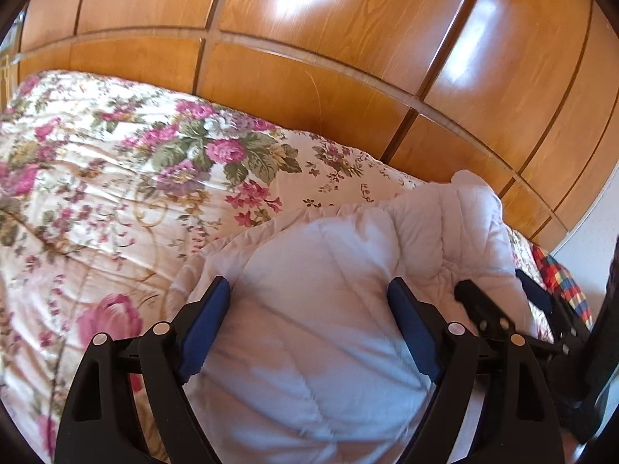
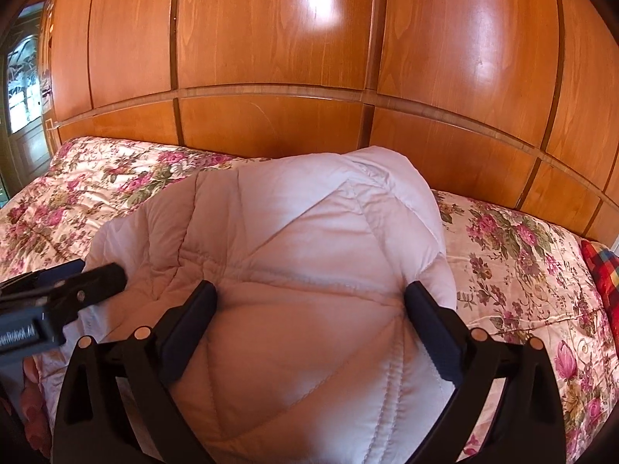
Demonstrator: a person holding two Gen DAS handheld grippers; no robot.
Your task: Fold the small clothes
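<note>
- On my left wrist view the left gripper (image 1: 309,290) has its jaws spread wide, with the white quilted garment (image 1: 321,309) bulging up between the blue pads (image 1: 205,324); I can't tell whether the pads press on the cloth or only flank it
- On my right wrist view the right gripper (image 2: 311,294) is just as wide apart, the same white quilted garment (image 2: 294,255) swelling between its fingers; here too the pads sit hard against the padding, and I cannot tell if they grip it
- The garment lies on the floral bedspread (image 1: 96,193), bunched near the bed's near edge, with the wooden panelled wall (image 1: 348,58) right behind the bed
- Only the left view shows the right gripper (image 1: 503,297) from the side, at the picture's right, its dark fingers lying over the far end of the garment
- Only the right view shows the left gripper (image 2: 89,282) coming in from the picture's left edge, its black fingertip touching the garment's side, with a grey body bearing a label I can't read
- The right view gives me the garment's raised, folded top against the wall panels; the left view shows that part only as a small hump
- A red checked cloth (image 2: 603,274) lies at the bedspread's right edge, seen in both views (image 1: 561,278)
- Only the right view shows a glazed door (image 2: 23,85) at far left
</note>
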